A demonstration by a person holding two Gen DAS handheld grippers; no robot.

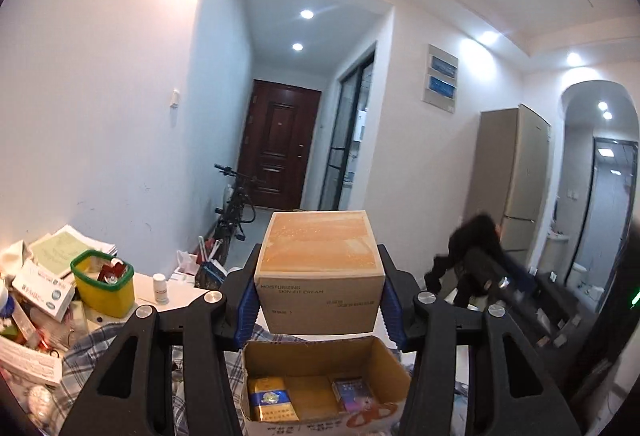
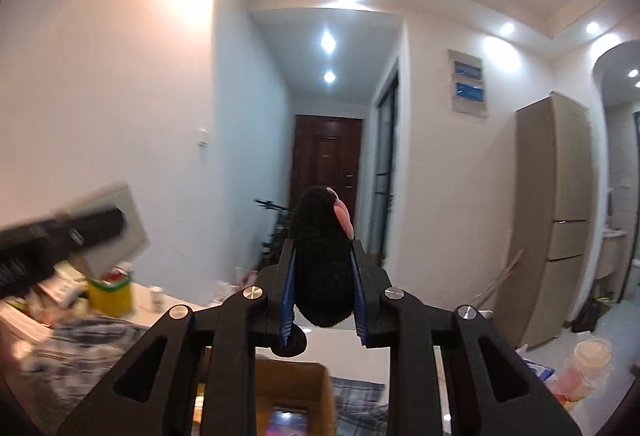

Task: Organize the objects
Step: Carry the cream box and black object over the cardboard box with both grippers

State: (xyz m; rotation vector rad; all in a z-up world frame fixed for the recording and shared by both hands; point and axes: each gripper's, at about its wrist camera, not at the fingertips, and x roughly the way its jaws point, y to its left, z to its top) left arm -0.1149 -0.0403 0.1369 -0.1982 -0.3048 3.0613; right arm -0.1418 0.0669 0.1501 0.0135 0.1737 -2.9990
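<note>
My left gripper [image 1: 319, 292] is shut on a tan cream box [image 1: 320, 268] printed "MOISTURIZING SKIN-FIT CREAM", held level above an open cardboard box [image 1: 320, 380] that holds a yellow packet [image 1: 272, 400] and a small purple packet [image 1: 354, 394]. My right gripper [image 2: 322, 292] is shut on a black fuzzy plush toy [image 2: 322, 260] with a pink part at its top; the same toy [image 1: 468, 260] shows blurred at the right of the left wrist view. The cardboard box [image 2: 292, 396] lies below the right gripper too. The left gripper [image 2: 60, 240] appears blurred at the left of the right wrist view.
A yellow bin with a green rim [image 1: 104, 280], a white pill bottle [image 1: 160, 288], stacked papers and boxes [image 1: 40, 288] and a plaid cloth [image 1: 100, 348] crowd the left of the table. A bicycle [image 1: 236, 203], a brown door [image 1: 280, 143] and a fridge [image 2: 556, 215] stand beyond.
</note>
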